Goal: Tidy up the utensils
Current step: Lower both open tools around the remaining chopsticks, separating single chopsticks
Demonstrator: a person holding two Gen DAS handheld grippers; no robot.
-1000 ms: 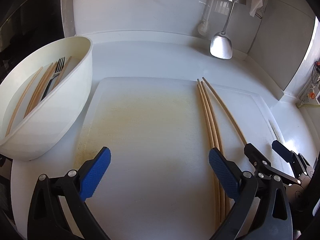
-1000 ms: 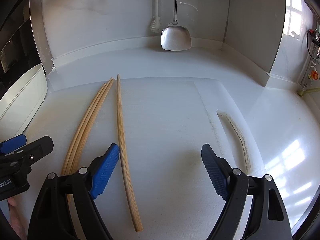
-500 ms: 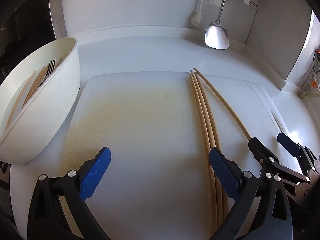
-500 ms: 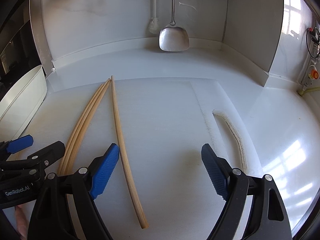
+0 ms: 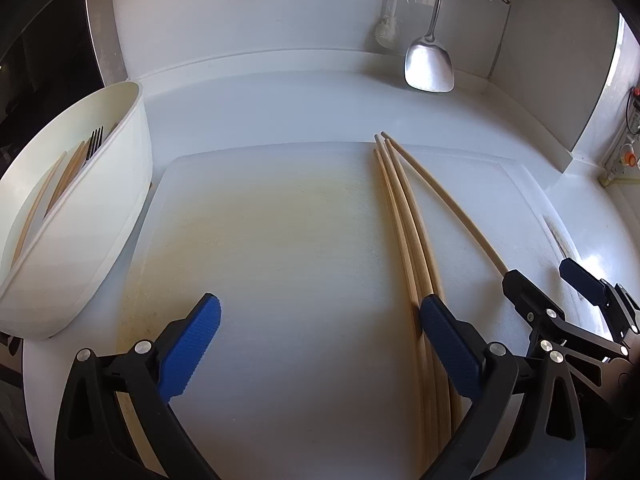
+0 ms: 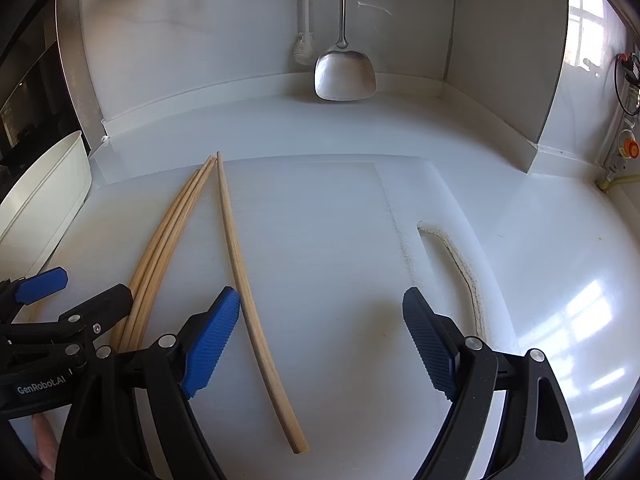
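Observation:
Three wooden chopsticks (image 5: pixel 400 208) lie bundled on a white cutting board (image 5: pixel 280 240). A fourth chopstick (image 5: pixel 452 204) angles away to their right. My left gripper (image 5: pixel 320 320) is open over the board, its right finger (image 5: pixel 448 340) above the bundle's near part. My right gripper (image 6: pixel 320 308) is open too, and the single chopstick (image 6: pixel 248 288) lies on the board between its jaws, close to the left finger (image 6: pixel 212 340). The bundle (image 6: pixel 172 232) is left of it. Each gripper shows in the other's view: the right gripper (image 5: pixel 540 276) and the left gripper (image 6: pixel 84 286).
A white bowl (image 5: pixel 80 240) at the left holds several chopsticks and a dark fork (image 5: pixel 94 144). A metal spatula (image 5: pixel 430 68) and a brush (image 5: pixel 386 36) hang on the back wall. The board's handle slot (image 6: pixel 452 248) is at its right. Walls close the back and right.
My left gripper has shifted slightly right toward the bundle, so the bowl has slid left in its view. The right gripper has held still. Both stay open.

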